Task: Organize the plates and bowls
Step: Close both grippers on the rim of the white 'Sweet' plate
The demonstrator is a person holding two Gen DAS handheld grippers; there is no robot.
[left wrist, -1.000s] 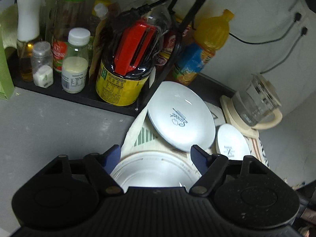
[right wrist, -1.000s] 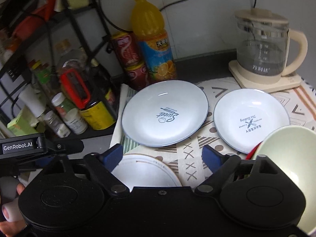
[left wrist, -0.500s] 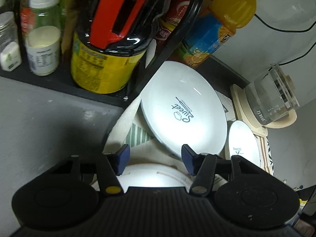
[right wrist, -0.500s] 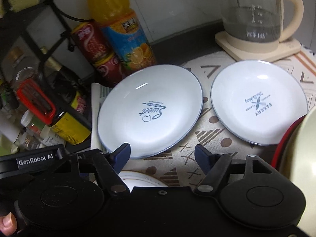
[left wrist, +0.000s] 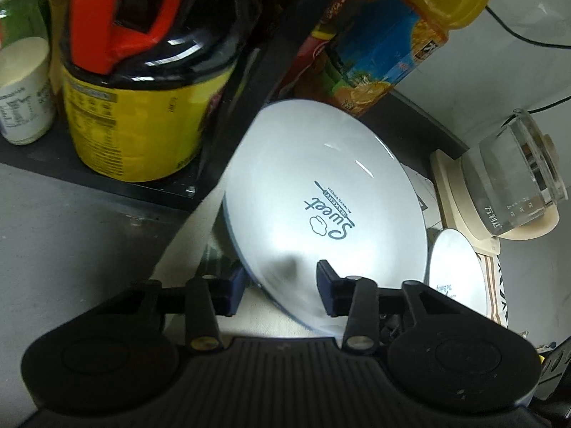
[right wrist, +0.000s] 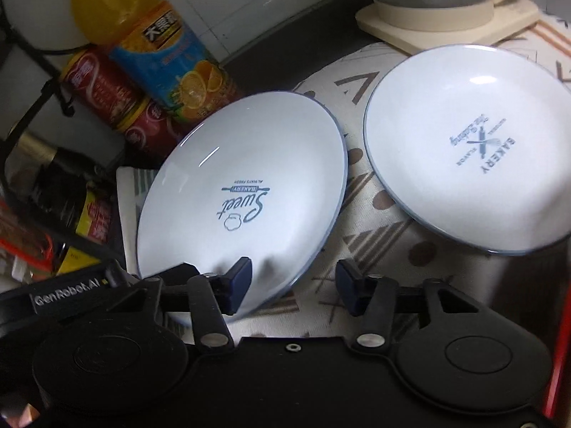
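A white plate printed "Sweet" [left wrist: 321,207] [right wrist: 242,185] lies on the patterned cloth [right wrist: 374,232] beside the black rack. My left gripper [left wrist: 280,290] is open and straddles its near rim, one finger outside the edge and the other above the plate. My right gripper [right wrist: 294,281] is open too. Its left finger hangs over the same plate's near rim and its right finger over the cloth. A second white plate marked "Bakery" [right wrist: 464,149] [left wrist: 453,271] lies to the right, apart from both grippers.
The black rack post [left wrist: 235,107] and a yellow can [left wrist: 135,117] stand close on the left. An orange juice bottle [right wrist: 153,46] and red cans [right wrist: 107,92] stand behind the plate. A glass kettle [right wrist: 446,0] sits at the back right. A red rim [right wrist: 556,339] shows at the right edge.
Both grippers have moved forward and down onto the "Sweet" plate. The left fingers have narrowed around its rim. The white dish near the camera and the pale bowl have left view.
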